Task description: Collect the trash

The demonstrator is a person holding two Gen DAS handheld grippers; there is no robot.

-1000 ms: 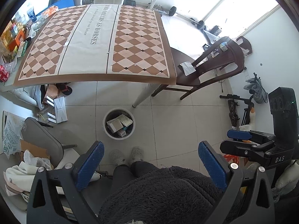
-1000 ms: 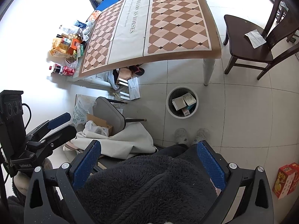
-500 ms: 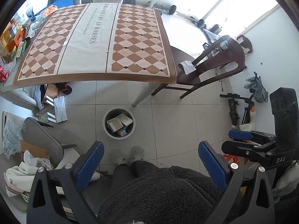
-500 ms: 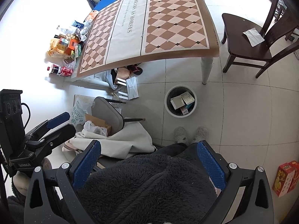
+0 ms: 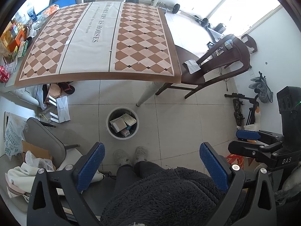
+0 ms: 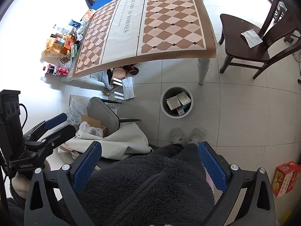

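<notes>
Round trash bin (image 5: 122, 124) holding small boxes (image 5: 118, 125), both hand-held grippers (image 5: 150, 158) (image 6: 149, 157) spread wide, empty

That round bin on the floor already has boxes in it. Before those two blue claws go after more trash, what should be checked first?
1. Left gripper open and empty: ok.
2. Right gripper open and empty: ok.
3. Trash bin upright, with room above the boxes in it: ok.
4. Trash within sight: ok; a white paper lies on the wooden chair seat.
5. Floor between the slippers and the chair free of obstacles: ok.
6. Whether the packets beside the checkered table count as trash: cannot tell.
</notes>
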